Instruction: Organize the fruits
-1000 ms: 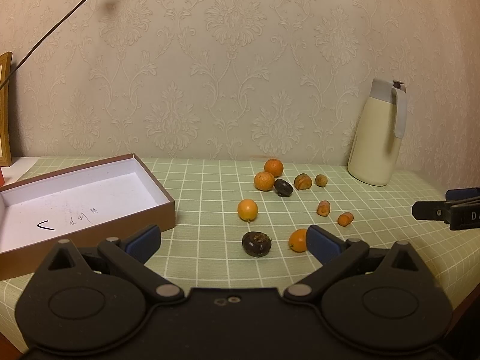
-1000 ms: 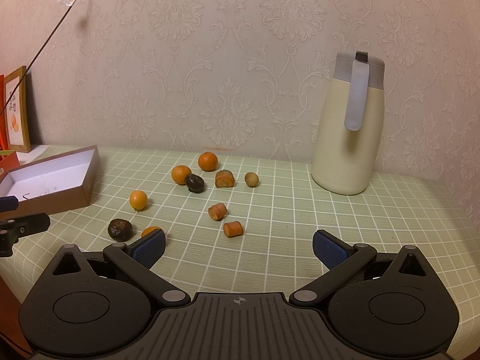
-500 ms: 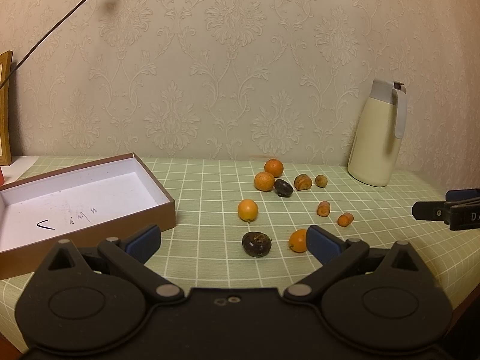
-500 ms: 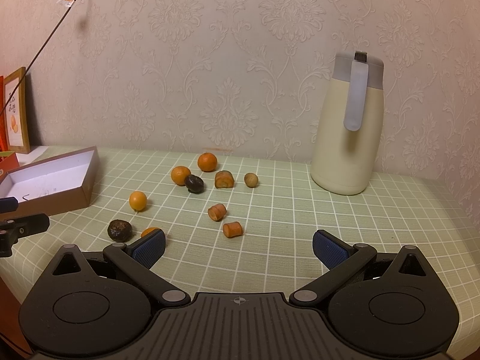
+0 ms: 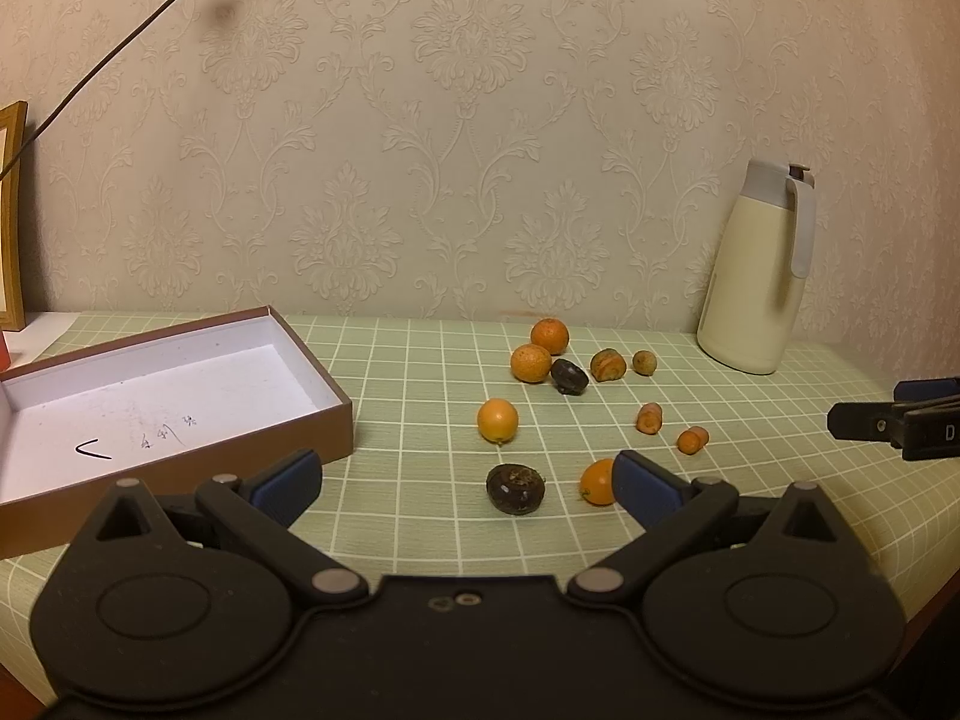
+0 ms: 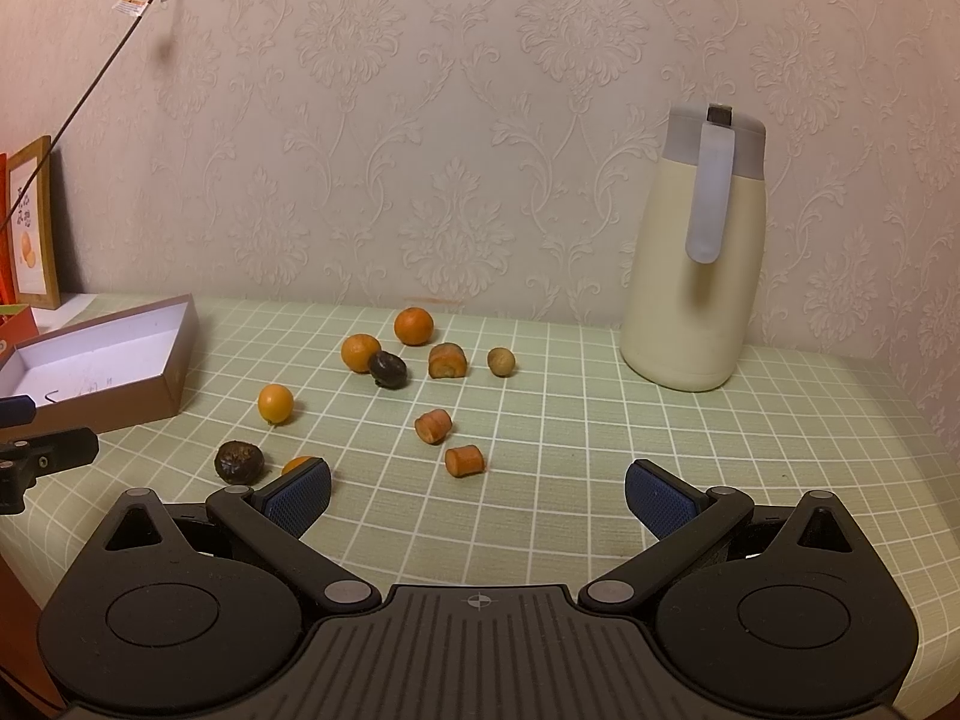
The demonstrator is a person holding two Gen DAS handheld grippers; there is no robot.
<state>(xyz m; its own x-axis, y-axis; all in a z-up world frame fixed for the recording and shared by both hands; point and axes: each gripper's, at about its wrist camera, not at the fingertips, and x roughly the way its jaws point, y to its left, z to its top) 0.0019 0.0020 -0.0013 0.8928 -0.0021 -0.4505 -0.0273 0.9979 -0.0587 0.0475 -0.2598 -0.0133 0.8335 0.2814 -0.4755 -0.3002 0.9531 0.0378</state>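
At the far left a shallow brown box (image 5: 180, 378) with a white inside lies open on the green checked cloth (image 5: 420, 540), its long axis running from the near left toward the far right, so that one corner points at the fruit. The left gripper (image 5: 468, 480) hovers low over the near edge of the table with its blue-padded fingers spread wide and nothing between them. Just beyond it sits a dark wrinkled fruit (image 5: 515, 489), and close to its right a small orange (image 5: 597, 482) is partly hidden behind the right pad. Farther back a lone orange (image 5: 497, 420) stands by itself, and behind that lies a cluster: two oranges (image 5: 530, 363) side by side, a second dark fruit (image 5: 569, 376) touching the nearer one, then a brownish cut piece (image 5: 608, 365) and a small round nut-like fruit (image 5: 644, 362). Two short carrot-coloured stubs (image 6: 433, 425) lie on their sides, cut faces turned toward the near left. The right gripper (image 6: 478, 495) hangs over bare cloth right of the fruit, its fingers likewise held well apart and empty. A cream jug (image 6: 696, 258) stands upright by the wall at the far right, handle facing the camera.
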